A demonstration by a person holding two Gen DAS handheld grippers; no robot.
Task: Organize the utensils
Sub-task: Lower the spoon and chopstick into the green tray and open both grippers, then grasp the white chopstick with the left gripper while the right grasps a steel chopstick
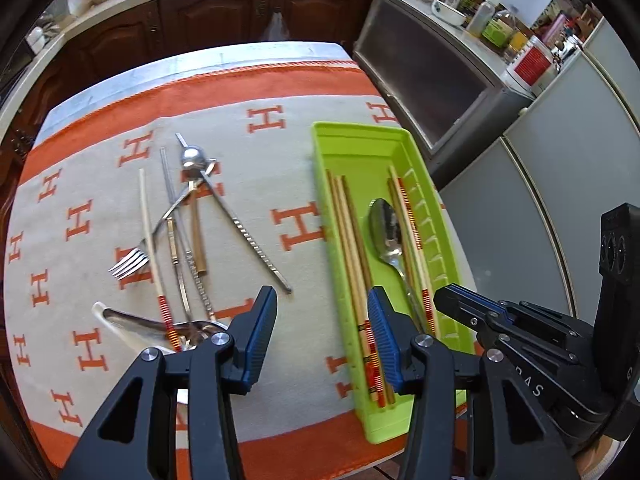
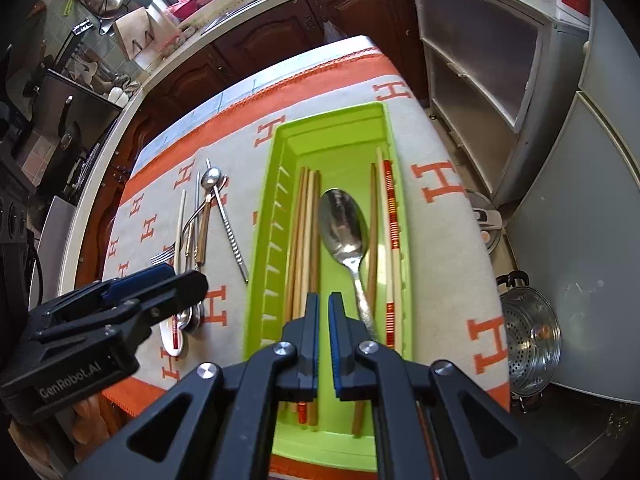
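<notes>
Green plastic tray (image 2: 340, 136) holding spoon (image 2: 346, 228) between wooden chopsticks (image 2: 304, 240), right hand-held gripper (image 2: 324, 304) nearly closed, empty, left hand-held gripper (image 1: 322, 312) wide, empty

Inside the tray (image 2: 394, 184): spoon (image 2: 346, 226) mid-floor, chopsticks (image 2: 304, 240) along its left, more chopsticks (image 2: 390, 240) along its right. Left of the tray, on the cloth (image 1: 260, 184): a crossed heap of fork (image 1: 128, 264), chopsticks and spoons.
</notes>
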